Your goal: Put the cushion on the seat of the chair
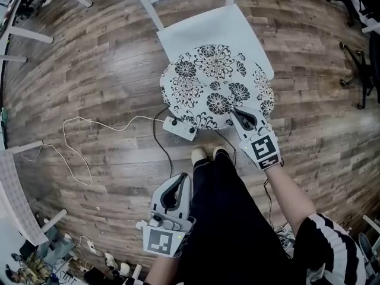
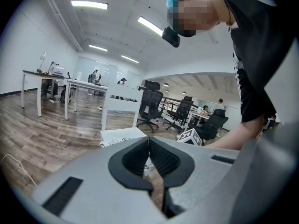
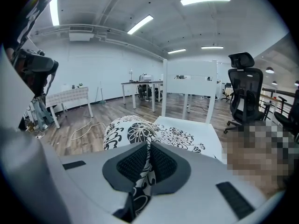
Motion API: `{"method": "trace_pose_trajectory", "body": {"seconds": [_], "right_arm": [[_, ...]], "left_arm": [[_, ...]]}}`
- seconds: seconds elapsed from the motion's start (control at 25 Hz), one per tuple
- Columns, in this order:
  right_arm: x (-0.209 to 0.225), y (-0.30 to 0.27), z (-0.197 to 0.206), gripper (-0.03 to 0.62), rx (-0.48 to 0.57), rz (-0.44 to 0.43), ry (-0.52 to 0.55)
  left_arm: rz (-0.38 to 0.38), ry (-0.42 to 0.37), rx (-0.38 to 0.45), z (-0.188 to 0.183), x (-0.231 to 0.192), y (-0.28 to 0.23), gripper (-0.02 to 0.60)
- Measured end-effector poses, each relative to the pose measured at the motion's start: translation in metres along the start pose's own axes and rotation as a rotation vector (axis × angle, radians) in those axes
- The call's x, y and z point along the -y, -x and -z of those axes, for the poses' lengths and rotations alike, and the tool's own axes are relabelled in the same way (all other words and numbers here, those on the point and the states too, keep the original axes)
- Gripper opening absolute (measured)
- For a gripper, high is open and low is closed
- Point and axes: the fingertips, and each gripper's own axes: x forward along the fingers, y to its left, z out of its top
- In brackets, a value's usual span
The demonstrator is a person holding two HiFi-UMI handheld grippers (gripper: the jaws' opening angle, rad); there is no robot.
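A round white cushion (image 1: 217, 86) with black flower print lies over the front of the white chair's seat (image 1: 196, 33), its near part hanging past the seat's front edge. My right gripper (image 1: 238, 113) is shut on the cushion's near right rim; in the right gripper view the cushion (image 3: 135, 132) has its printed fabric pinched between the black pads, with the chair seat (image 3: 194, 130) behind it. My left gripper (image 1: 180, 181) hangs low beside the person's dark trouser leg, away from the chair. Its jaws are shut on nothing, as the left gripper (image 2: 148, 146) shows in its own view.
A white power strip (image 1: 180, 128) with a white cable (image 1: 89, 122) lies on the wood floor just left of the cushion's front. White table legs (image 1: 24, 34) stand at the left. Black office chair bases (image 1: 356, 64) stand at the right. The person's shoes (image 1: 209, 154) are under the cushion's edge.
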Motion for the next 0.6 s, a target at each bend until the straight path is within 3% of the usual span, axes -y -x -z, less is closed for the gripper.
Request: {"method": "trace_pose_trajectory", "body": {"seconds": [0.6], "right_arm": [[0.022, -0.024, 0.022, 0.031, -0.037, 0.033, 0.006]], "left_arm": [[-0.038, 0.024, -0.014, 0.012, -0.011, 0.000, 0.006]]}}
